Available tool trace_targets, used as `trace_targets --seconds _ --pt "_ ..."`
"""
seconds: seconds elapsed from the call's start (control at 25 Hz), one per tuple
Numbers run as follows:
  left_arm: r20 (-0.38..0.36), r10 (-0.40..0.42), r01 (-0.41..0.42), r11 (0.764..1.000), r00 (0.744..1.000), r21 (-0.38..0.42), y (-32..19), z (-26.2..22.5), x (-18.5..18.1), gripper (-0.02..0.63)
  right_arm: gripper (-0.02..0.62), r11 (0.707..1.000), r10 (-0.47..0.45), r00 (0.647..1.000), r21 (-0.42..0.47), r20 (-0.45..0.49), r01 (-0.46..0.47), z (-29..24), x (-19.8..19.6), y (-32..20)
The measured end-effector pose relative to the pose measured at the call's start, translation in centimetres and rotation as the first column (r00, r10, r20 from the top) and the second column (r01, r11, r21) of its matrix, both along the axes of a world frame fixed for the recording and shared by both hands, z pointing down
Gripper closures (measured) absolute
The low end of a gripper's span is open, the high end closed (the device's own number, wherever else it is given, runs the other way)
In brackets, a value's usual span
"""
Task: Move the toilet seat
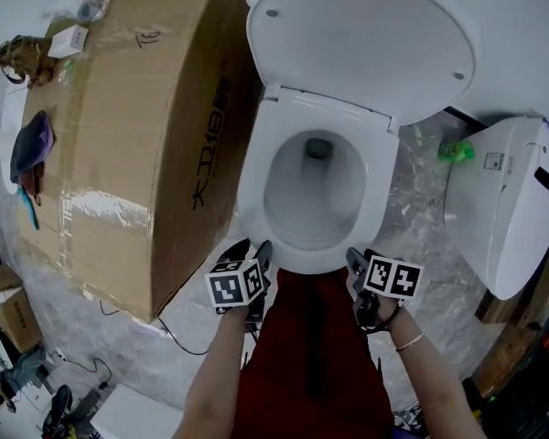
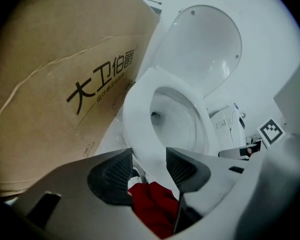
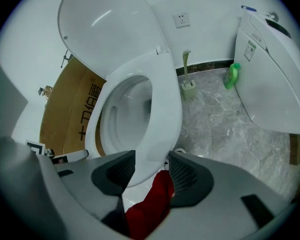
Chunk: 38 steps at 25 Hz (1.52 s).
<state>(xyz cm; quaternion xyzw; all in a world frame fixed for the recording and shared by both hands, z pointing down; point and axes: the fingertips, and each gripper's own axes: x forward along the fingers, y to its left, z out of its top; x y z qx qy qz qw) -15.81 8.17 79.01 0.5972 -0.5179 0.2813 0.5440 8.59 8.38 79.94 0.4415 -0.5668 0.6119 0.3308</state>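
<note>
At nine o'clock of the bowl point(image 1: 313, 204) sits a matt brown cardboard box point(image 1: 137, 135). The left gripper point(image 1: 253, 249) and right gripper point(image 1: 360, 262) hover at the six o'clock rim of the toilet seat point(image 1: 253, 176). It is a glossy white oval ring lying flat on the bowl, with its smooth lid point(image 1: 366, 44) raised at twelve. Both pairs of ribbed dark fingers point(image 2: 112, 173) stand apart, the rim between them, seemingly untouched. We judge the grasp is the step in hand; next, close on the slick rim and hinge it upward.
</note>
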Motion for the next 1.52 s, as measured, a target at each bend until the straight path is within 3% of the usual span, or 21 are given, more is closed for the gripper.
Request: trace_targets --seconds 0.2,0.72,1.08,1.4,1.52 --pt "0.01 0.04 -0.04 0.998 0.999 0.039 -0.5 -4.2 0.1 0.4 0.379 0.999 0.047 0.998 0.016 0.038 -0.047 -3.9 0.1 -0.7" --pt "-0.007 0.023 -0.021 0.982 1.0 0.187 -4.3 -14.3 0.8 0.4 0.379 0.985 0.125 0.984 0.106 0.126 -0.138 -12.9 0.8 -4.2" --pt "-0.018 0.044 -0.037 0.961 0.999 0.275 -7.9 -19.7 1.4 0.399 0.38 0.969 0.161 0.972 0.161 0.174 -0.189 -17.7 1.5 -7.2" --pt "-0.07 0.017 0.009 0.931 0.997 0.365 -12.5 -24.5 1.8 0.394 0.382 0.946 0.133 0.969 0.264 0.207 -0.186 -21.9 2.0 -10.9" --pt "-0.099 0.001 0.037 0.922 0.995 0.386 -14.4 -26.1 2.0 0.387 0.382 0.93 0.16 0.959 0.289 0.235 -0.227 -23.4 2.4 -12.7"
